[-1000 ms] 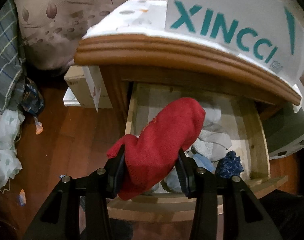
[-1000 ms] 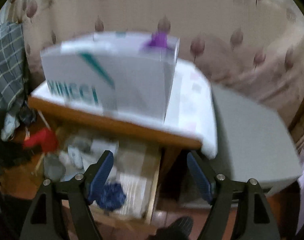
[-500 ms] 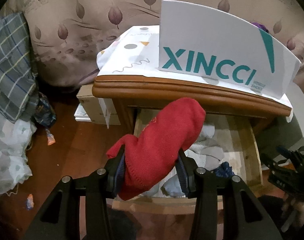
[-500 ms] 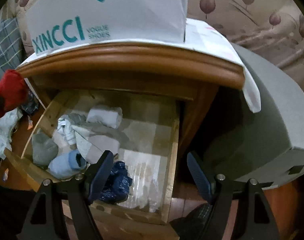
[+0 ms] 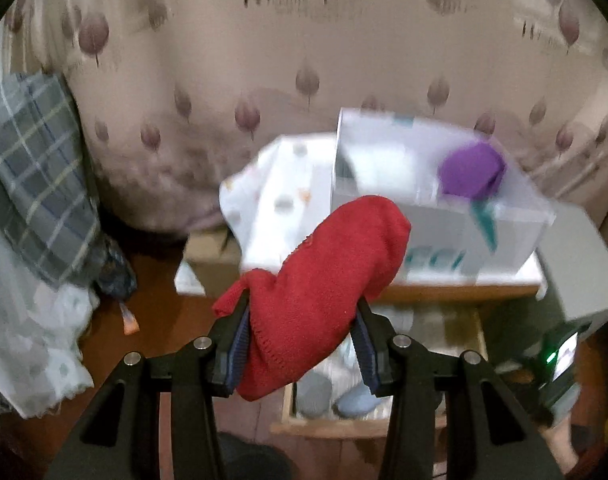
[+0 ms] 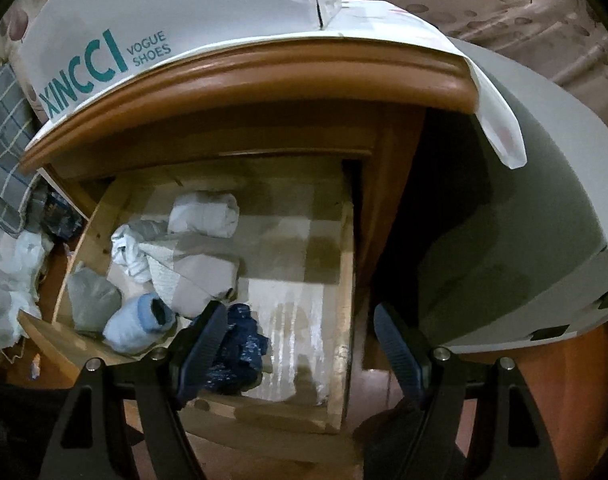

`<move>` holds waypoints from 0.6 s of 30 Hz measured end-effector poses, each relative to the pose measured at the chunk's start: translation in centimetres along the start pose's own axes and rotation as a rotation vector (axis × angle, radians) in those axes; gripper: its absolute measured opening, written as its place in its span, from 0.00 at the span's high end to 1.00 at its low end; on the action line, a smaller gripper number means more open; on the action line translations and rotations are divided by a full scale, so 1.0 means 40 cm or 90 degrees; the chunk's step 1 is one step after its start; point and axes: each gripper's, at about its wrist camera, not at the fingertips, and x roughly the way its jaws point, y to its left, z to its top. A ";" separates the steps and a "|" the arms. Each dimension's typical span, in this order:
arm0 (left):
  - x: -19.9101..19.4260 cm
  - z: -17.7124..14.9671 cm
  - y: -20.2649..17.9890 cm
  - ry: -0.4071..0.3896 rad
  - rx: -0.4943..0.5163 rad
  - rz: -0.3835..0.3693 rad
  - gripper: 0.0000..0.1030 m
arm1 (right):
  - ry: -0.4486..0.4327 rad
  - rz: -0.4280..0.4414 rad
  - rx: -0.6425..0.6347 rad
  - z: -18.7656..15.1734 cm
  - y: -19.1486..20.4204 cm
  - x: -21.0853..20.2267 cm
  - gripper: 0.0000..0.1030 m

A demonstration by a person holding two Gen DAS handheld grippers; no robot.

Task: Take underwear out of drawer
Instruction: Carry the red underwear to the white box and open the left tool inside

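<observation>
Between my left fingers (image 5: 301,344) sits a red knitted garment (image 5: 320,284), clenched from both sides and lifted clear of the open wooden drawer (image 6: 346,280), above the wooden nightstand (image 6: 263,80). That piece counts as out, though it is not yet set down anywhere. The left view is blurred, so I can only guess that the white box with teal lettering (image 5: 436,208) on the nightstand's cloth-covered tabletop, which has a purple bundle (image 5: 470,170) in it, is where things are being collected.

My right fingers (image 6: 299,344) are spread wide and hold nothing, hanging over the front of the drawer. One of them lies just beside a crumpled dark blue piece (image 6: 239,354) at the front edge. More is left inside: a light blue roll (image 6: 137,326) and a grey folded piece (image 6: 91,294) in the left front corner, a grey-beige folded cloth (image 6: 199,276) in the middle, a white rolled piece (image 6: 205,214) further back. The right half of the drawer floor is bare lining paper.

By my reckoning the job is well under way but far from finished, several pieces remaining.
</observation>
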 end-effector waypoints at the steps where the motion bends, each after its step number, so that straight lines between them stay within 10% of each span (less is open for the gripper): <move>1: -0.025 0.039 0.000 -0.016 0.005 -0.001 0.59 | 0.001 0.003 0.001 0.000 0.002 -0.002 0.24; 10: -0.023 0.288 -0.074 -0.030 0.023 -0.055 0.59 | -0.009 0.003 -0.012 0.006 0.015 -0.014 0.24; 18: 0.121 0.333 -0.237 0.030 0.078 -0.063 0.59 | -0.004 0.004 -0.009 0.005 0.012 -0.011 0.24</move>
